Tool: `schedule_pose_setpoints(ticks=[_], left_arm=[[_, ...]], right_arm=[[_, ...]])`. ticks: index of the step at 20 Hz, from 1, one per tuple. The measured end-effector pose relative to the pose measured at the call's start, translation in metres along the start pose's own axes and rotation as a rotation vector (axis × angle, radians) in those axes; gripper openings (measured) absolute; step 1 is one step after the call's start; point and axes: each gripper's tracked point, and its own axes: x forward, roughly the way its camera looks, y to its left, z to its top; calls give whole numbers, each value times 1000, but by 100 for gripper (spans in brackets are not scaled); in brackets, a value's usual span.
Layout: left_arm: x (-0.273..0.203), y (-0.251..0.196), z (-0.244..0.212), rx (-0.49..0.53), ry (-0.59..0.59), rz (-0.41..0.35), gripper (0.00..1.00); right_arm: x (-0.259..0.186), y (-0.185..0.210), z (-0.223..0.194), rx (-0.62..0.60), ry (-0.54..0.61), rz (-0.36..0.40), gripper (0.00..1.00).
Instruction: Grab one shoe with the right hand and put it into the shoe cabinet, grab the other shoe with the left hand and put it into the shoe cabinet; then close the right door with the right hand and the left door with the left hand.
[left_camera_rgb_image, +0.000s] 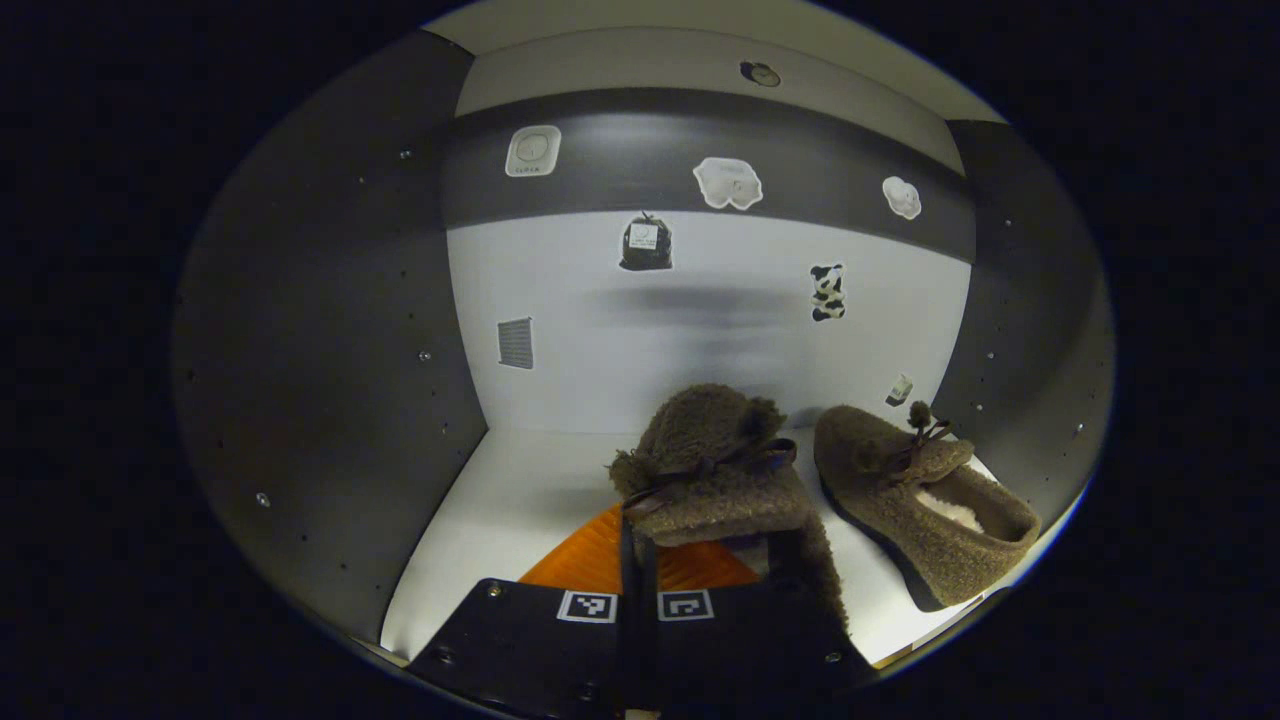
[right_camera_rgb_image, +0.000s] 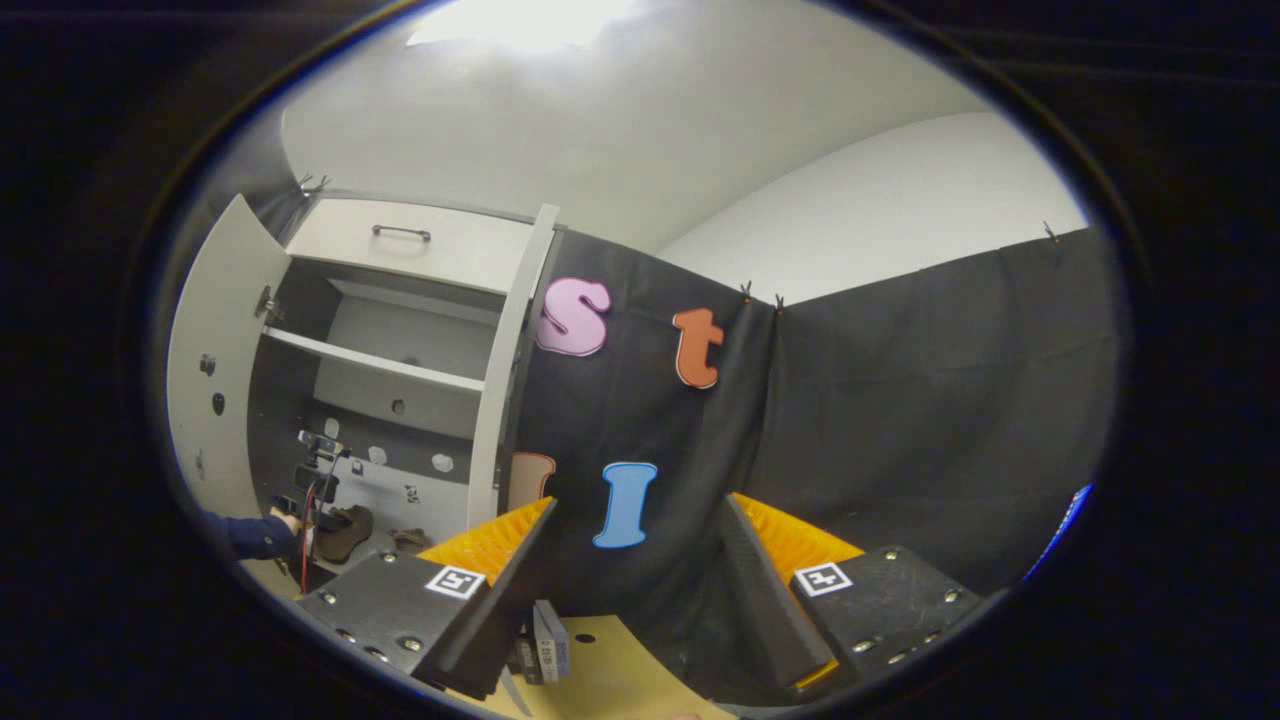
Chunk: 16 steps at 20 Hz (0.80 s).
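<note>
The left tool (left_camera_rgb_image: 640, 575) pinches the heel rim of a fuzzy brown slipper (left_camera_rgb_image: 715, 470) on the shoe cabinet's white shelf (left_camera_rgb_image: 520, 500), beside its mate (left_camera_rgb_image: 925, 500). Probably soft, light, squashy; the rim suits gripping. The right tool (right_camera_rgb_image: 640, 560) gapes wide, empty.

Left gripper view: close inside shoe cabinet (left_camera_rgb_image: 700, 330). Right gripper view: farther back (both share cabinet).

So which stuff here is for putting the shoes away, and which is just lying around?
For the job: held shoe; other shoe, already inside; cabinet; its left door and right door; both hand-held grippers.

Just there: stickers on the back wall; drawer above.
</note>
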Motion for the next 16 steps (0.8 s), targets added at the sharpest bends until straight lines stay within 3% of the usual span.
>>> schedule_pose_setpoints(ticks=[6, 10, 11, 12, 13, 16], left_arm=[[7, -5, -5, 56, 29, 19, 3], [4, 8, -7, 64, 37, 65, 22], [2, 14, -8, 63, 41, 82, 36], [-2, 20, -9, 55, 48, 94, 39], [-8, 23, -12, 42, 56, 96, 53], [-32, 18, -9, -6, 41, 35, 58]], right_arm=[[-10, -13, -7, 20, 15, -18, 97], [-19, -25, -9, 24, 19, -42, 96], [-21, -27, -10, 25, 20, -45, 97], [-22, -28, -12, 28, 23, -44, 97], [-23, -28, -14, 31, 28, -41, 97], [-20, -24, -21, 45, 43, -18, 96]])
